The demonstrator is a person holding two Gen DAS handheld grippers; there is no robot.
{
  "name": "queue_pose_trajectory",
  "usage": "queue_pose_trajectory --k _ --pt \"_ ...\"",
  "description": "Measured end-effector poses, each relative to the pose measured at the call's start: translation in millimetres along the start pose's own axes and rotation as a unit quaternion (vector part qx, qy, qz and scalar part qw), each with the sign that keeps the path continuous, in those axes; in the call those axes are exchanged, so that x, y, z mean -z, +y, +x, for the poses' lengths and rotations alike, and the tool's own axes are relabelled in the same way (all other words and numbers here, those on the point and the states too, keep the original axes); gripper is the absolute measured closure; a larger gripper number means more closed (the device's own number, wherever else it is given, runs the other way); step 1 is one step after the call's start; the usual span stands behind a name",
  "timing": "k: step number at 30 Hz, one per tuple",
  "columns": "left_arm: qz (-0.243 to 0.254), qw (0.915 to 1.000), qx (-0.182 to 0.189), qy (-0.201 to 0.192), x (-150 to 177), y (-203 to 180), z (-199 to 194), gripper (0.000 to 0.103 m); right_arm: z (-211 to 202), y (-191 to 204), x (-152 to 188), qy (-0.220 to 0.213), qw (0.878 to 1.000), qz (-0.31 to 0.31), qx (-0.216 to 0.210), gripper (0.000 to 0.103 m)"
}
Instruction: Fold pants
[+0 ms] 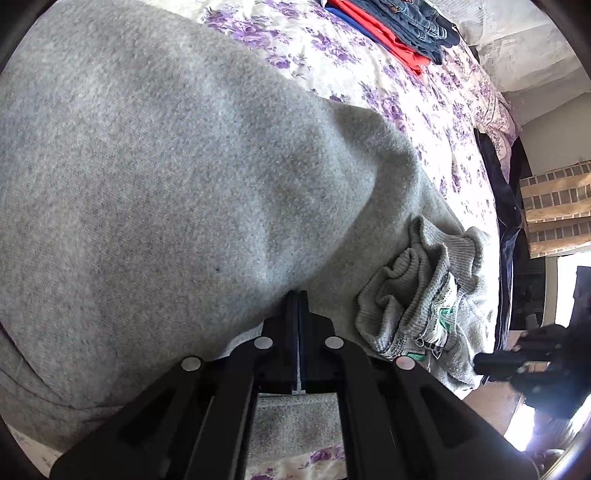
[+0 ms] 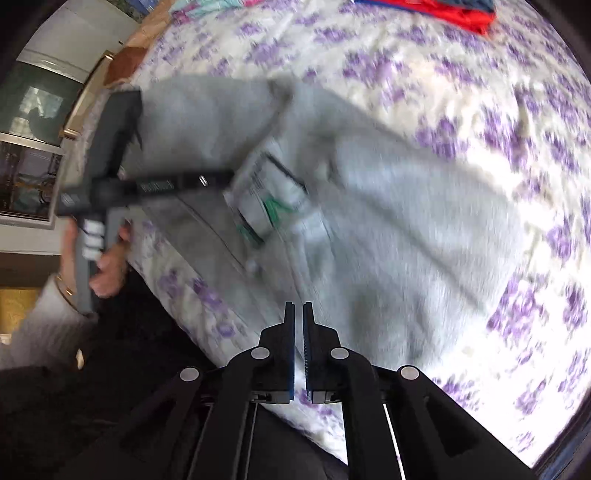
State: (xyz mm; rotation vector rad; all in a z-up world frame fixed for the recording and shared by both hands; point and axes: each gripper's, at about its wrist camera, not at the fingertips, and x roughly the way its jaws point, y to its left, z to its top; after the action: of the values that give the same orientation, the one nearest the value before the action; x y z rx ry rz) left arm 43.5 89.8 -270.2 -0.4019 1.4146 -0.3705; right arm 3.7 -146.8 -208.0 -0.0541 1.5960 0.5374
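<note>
Grey fleece pants (image 1: 166, 192) lie on a floral bedspread (image 1: 332, 48). My left gripper (image 1: 297, 299) is shut on a fold of the grey fabric, which drapes over its fingers. The ribbed waistband with a white and green label (image 1: 436, 302) is bunched to the right. In the right wrist view the pants (image 2: 388, 221) lie across the bed, label (image 2: 269, 199) showing. My right gripper (image 2: 298, 310) hovers over the pants' near edge, its jaws nearly together with nothing between them. The left gripper (image 2: 221, 179) shows there on the pants, held by a hand (image 2: 107, 258).
A stack of folded clothes, red, blue and denim (image 1: 399, 26), sits at the far end of the bed; it also shows in the right wrist view (image 2: 443, 9). The bed edge runs along the near side (image 2: 207, 306). The right wrist view is motion-blurred.
</note>
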Motion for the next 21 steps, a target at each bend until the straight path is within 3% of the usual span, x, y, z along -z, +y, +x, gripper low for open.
queue_pose_trajectory --k 2,5,8,10,12,16,17,18,20,21 --pt "0.0 1.0 -0.004 0.003 -1.0 -3.1 -0.6 0.102 30.5 -10.4 17.9 0.008 1.0 0.02 0.01 0.098" --pt "0.016 0.9991 -0.04 -0.001 0.5 -17.0 -10.6 0.102 15.8 -9.7 19.5 -0.021 0.999 0.03 -0.002 0.098" --pt "0.036 0.998 -0.041 -0.031 7.0 -31.0 -39.7 0.102 -32.2 -18.8 14.3 -0.107 0.993 0.051 0.001 0.097" --pt "0.033 0.997 -0.03 -0.064 13.4 -32.8 -67.4 0.098 -54.7 -33.8 4.7 -0.157 0.984 0.071 0.046 0.097" --pt "0.019 0.9947 -0.027 -0.098 19.2 -27.6 -94.9 0.087 -61.5 -56.4 -4.0 -0.179 0.975 0.09 0.091 0.097" --pt "-0.05 0.9861 -0.055 -0.148 27.5 11.4 -139.2 0.073 -21.2 -91.6 -26.0 -0.151 0.979 0.107 0.088 0.097" --pt "-0.077 0.9825 -0.063 -0.158 30.8 26.9 -148.2 0.059 -6.7 -95.1 -30.2 -0.136 0.98 0.106 0.095 0.097" --pt "-0.106 0.9775 -0.072 -0.167 35.0 43.9 -156.4 0.036 4.1 -94.0 -32.0 -0.134 0.981 0.103 0.1 0.097" --pt "-0.17 0.9653 -0.075 -0.184 44.7 79.0 -168.2 0.026 6.7 -85.8 -32.3 -0.139 0.979 0.089 0.117 0.097" --pt "-0.198 0.9605 -0.066 -0.184 49.4 95.5 -170.4 0.026 4.7 -81.6 -32.4 -0.137 0.979 0.082 0.123 0.097"
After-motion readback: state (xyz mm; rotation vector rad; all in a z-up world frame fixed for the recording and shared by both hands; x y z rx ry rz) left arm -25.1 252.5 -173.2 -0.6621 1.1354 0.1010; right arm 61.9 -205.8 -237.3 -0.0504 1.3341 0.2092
